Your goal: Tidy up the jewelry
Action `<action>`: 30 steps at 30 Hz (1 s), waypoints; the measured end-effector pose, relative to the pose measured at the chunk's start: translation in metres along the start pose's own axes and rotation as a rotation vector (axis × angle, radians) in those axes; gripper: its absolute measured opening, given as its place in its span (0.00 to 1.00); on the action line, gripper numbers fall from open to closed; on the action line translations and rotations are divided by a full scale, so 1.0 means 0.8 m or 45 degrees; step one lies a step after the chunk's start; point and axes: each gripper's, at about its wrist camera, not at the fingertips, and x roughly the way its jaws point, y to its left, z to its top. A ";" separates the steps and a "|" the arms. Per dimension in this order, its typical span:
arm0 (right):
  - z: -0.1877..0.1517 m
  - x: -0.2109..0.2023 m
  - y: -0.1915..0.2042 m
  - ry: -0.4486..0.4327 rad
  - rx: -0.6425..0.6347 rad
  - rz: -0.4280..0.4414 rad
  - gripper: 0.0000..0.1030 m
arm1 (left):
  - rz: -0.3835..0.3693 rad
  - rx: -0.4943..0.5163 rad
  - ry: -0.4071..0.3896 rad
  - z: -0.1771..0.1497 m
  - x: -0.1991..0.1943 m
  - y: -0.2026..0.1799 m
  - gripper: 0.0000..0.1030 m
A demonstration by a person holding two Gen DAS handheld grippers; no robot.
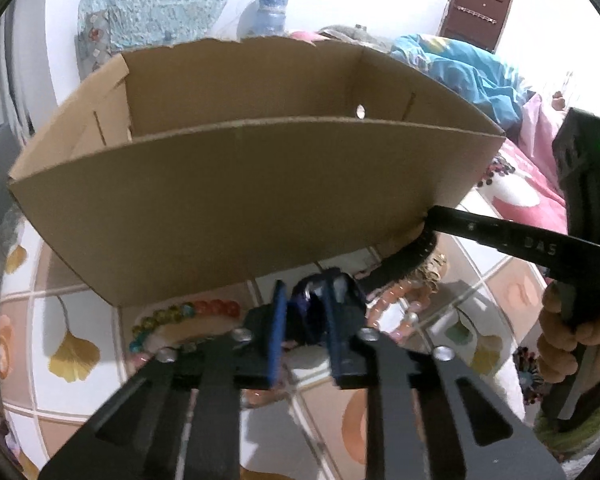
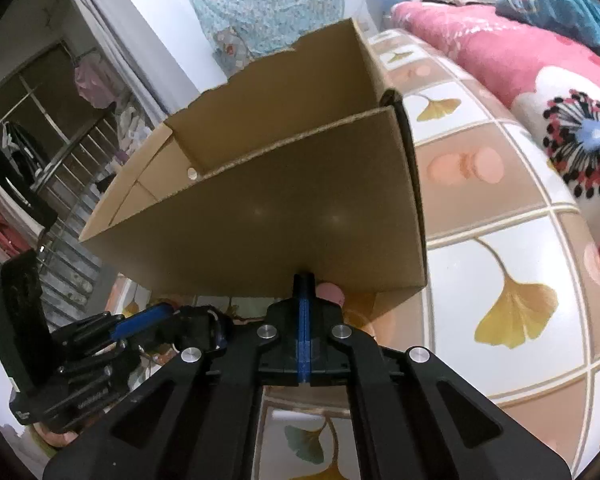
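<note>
An open brown cardboard box stands on the tiled cloth, right in front of both grippers; it also shows in the right wrist view. My left gripper is shut on a dark blue shiny piece of jewelry, low by the box's near wall. A multicolour bead bracelet lies left of it, and a pink bead bracelet lies right. My right gripper is shut with its blue pads together, its tips against the box's lower wall beside a pink bead. Nothing shows between the pads.
The tiled ginkgo-leaf cloth covers the surface. A pink floral quilt and blue bedding lie behind and right. The right gripper's body and the hand holding it stand at the right. A clothes rack is far left.
</note>
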 end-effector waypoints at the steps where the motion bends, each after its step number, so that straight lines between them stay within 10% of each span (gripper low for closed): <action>1: 0.000 -0.001 -0.001 -0.005 0.001 0.000 0.00 | -0.010 -0.001 0.002 0.000 0.000 0.002 0.01; 11: 0.000 -0.008 -0.006 -0.029 0.025 0.004 0.00 | -0.058 -0.037 -0.039 0.000 -0.015 0.009 0.00; 19: -0.005 -0.007 -0.029 0.000 0.102 -0.004 0.07 | -0.025 -0.177 0.040 -0.020 -0.037 0.062 0.42; 23: -0.009 -0.005 -0.042 0.032 0.166 0.033 0.28 | -0.045 -0.254 0.129 -0.026 -0.031 0.075 0.48; 30: -0.014 -0.002 -0.043 0.094 0.157 0.005 0.36 | -0.037 -0.297 0.248 -0.026 -0.014 0.078 0.53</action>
